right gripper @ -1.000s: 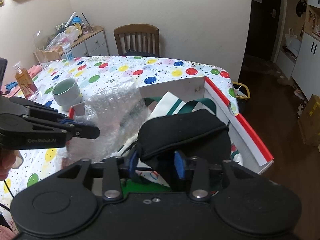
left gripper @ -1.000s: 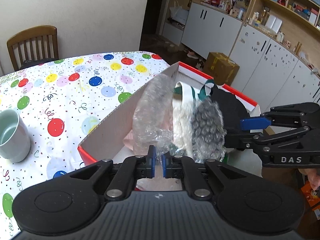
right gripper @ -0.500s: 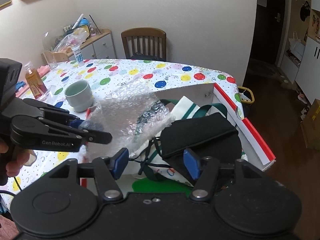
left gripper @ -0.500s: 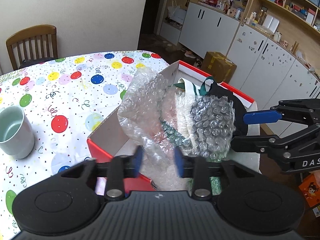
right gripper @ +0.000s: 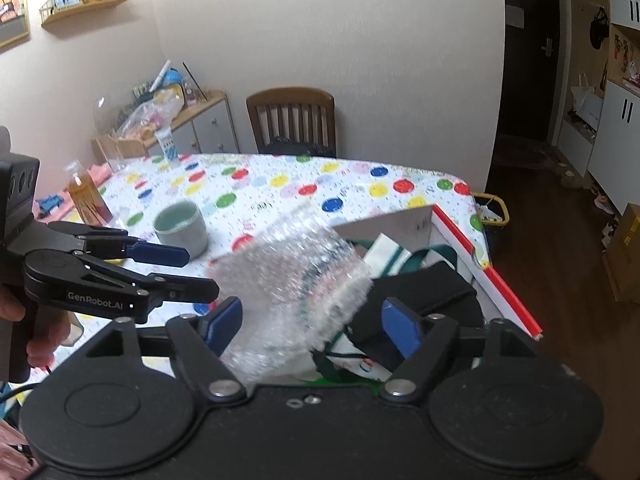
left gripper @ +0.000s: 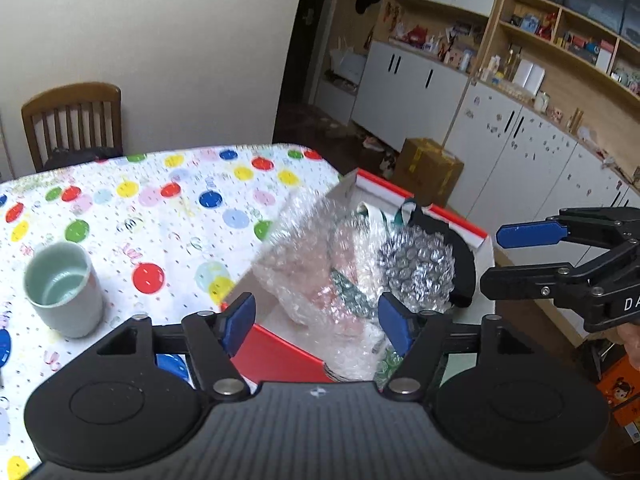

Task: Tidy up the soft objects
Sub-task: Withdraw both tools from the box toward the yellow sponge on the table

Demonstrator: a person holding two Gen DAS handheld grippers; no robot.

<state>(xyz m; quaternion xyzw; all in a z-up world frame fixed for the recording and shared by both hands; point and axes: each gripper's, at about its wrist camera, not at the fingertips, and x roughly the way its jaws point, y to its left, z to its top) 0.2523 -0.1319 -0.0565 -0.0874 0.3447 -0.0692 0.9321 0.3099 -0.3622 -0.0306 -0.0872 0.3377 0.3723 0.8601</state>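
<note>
Both grippers' fingers [left gripper: 240, 322] [right gripper: 398, 330] opening, empty, above box [left gripper: 280, 350]; bubble wrap [left gripper: 320, 264] overhangs its rim; cup [left gripper: 64, 294] stands apart on table [left gripper: 160, 208].

A wooden chair [right gripper: 291, 120] is set against a plain pale wall [right gripper: 320, 24]. White cabinets [left gripper: 416, 92] are topped by open wooden shelves [left gripper: 560, 52]; a dark wood floor [right gripper: 560, 240] is seen.
</note>
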